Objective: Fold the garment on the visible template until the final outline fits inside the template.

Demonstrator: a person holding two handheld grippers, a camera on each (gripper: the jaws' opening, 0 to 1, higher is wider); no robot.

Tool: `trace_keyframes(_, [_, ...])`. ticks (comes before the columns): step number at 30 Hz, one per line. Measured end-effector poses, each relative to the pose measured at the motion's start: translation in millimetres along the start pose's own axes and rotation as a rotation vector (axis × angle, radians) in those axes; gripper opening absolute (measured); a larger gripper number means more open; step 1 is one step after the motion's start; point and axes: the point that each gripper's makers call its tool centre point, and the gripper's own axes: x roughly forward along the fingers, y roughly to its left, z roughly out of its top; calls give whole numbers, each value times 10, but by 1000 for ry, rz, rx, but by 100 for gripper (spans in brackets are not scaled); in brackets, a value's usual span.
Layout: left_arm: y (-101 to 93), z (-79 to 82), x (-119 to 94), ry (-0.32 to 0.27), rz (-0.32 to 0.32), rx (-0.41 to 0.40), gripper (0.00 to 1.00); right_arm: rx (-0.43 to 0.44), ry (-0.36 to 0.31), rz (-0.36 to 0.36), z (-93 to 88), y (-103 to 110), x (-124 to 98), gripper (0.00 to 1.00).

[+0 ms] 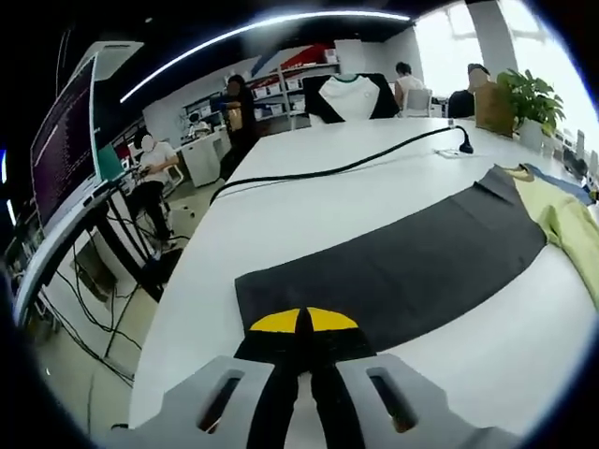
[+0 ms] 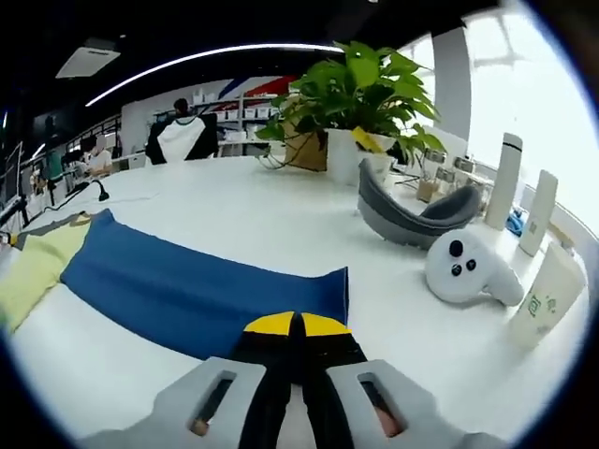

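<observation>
My left tool (image 1: 306,348) is clamped on the garment's dark sleeve (image 1: 393,267), my right tool (image 2: 296,351) on its blue sleeve (image 2: 201,285), across the white worktop (image 1: 309,201). Soft, limp cloth; hems hold best.

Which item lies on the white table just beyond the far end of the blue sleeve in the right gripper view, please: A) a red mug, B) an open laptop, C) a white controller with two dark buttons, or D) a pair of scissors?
C: a white controller with two dark buttons rests on the table to the right of the blue sleeve, near the grey headset.
</observation>
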Motion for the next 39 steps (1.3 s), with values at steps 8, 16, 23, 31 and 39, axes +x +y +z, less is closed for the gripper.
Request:
trace_keyframes(8, [-154, 103, -115, -54, -70, -92, 1, 28, 23, 58, 109, 116, -82, 0])
trace_keyframes(16, [-258, 219, -241, -113, -102, -130, 1, -50, 37, 69, 205, 243, -199, 0])
trace_keyframes(23, [-424, 330, -462, -170, -130, -138, 1, -9, 9, 37, 295, 223, -331, 0])
trace_keyframes(31, [-481, 397, -639, -188, -81, -39, 1, 7, -59, 36, 367, 324, -555, 0])
trace_keyframes(39, [-705, 401, -934, -252, -164, -67, 1, 38, -74, 7, 359, 334, -737, 0])
